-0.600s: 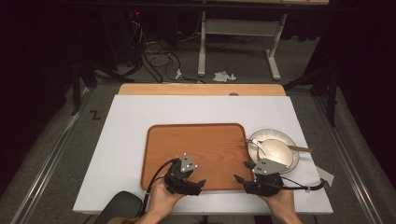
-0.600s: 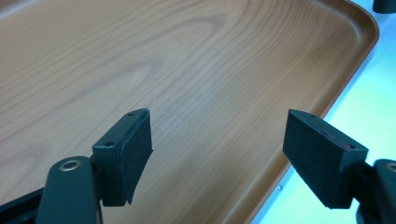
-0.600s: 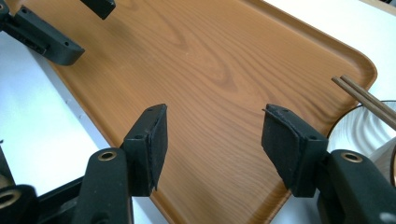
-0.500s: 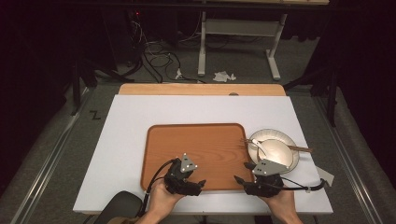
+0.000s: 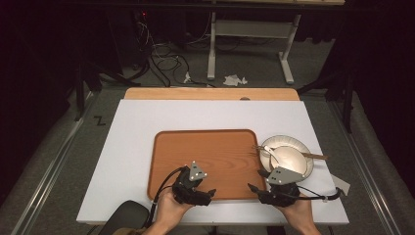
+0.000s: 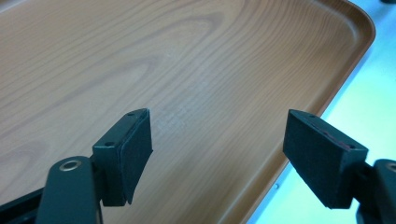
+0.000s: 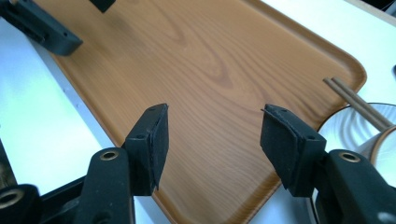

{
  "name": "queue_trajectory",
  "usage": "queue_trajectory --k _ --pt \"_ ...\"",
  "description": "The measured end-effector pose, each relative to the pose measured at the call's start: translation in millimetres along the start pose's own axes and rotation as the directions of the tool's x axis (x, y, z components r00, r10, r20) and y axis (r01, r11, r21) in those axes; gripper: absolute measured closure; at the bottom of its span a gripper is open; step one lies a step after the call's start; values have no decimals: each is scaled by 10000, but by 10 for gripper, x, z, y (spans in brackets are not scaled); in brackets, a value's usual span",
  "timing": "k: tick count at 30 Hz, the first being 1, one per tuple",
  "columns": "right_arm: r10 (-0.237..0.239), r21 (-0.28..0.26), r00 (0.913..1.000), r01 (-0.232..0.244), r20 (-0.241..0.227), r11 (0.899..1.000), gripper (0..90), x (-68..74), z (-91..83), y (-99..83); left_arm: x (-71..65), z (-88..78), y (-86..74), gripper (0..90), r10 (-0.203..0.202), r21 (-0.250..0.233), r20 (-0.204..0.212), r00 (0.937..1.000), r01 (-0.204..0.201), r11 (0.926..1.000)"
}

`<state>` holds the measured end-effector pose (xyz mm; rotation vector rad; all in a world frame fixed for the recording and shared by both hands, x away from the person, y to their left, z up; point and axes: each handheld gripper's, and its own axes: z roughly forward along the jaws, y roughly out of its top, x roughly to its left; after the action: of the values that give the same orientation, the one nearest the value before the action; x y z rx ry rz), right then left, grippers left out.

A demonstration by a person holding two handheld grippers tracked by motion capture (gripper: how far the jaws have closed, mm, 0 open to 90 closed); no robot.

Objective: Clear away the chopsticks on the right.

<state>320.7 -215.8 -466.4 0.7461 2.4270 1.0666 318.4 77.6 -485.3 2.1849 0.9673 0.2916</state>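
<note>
Left gripper hovers at the wooden tray's near edge, jaws wide apart, nothing between them. Tray's bare. Right gripper, jaws spread and empty too, sits by the near right corner. Further right, bowl on plate, chopsticks across; nothing looks started.

No text, label, brand or number can be read on anything in these views.
</note>
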Motion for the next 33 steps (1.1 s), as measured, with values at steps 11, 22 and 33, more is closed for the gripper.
queue_trajectory --k 11,22,33 --pt "255 -247 9996 -253 90 9994 448 -78 -143 30 6 4 2 242 -3 15 -19 10000 3 10000" --pt "821 -355 9959 -808 378 9961 471 -204 -300 53 11 2 2 242 -15 26 -36 10000 16 10000" --pt "1489 -746 9819 -1408 1169 9872 554 -457 -560 16 10 3 4 242 -14 10 -17 10000 14 10000"
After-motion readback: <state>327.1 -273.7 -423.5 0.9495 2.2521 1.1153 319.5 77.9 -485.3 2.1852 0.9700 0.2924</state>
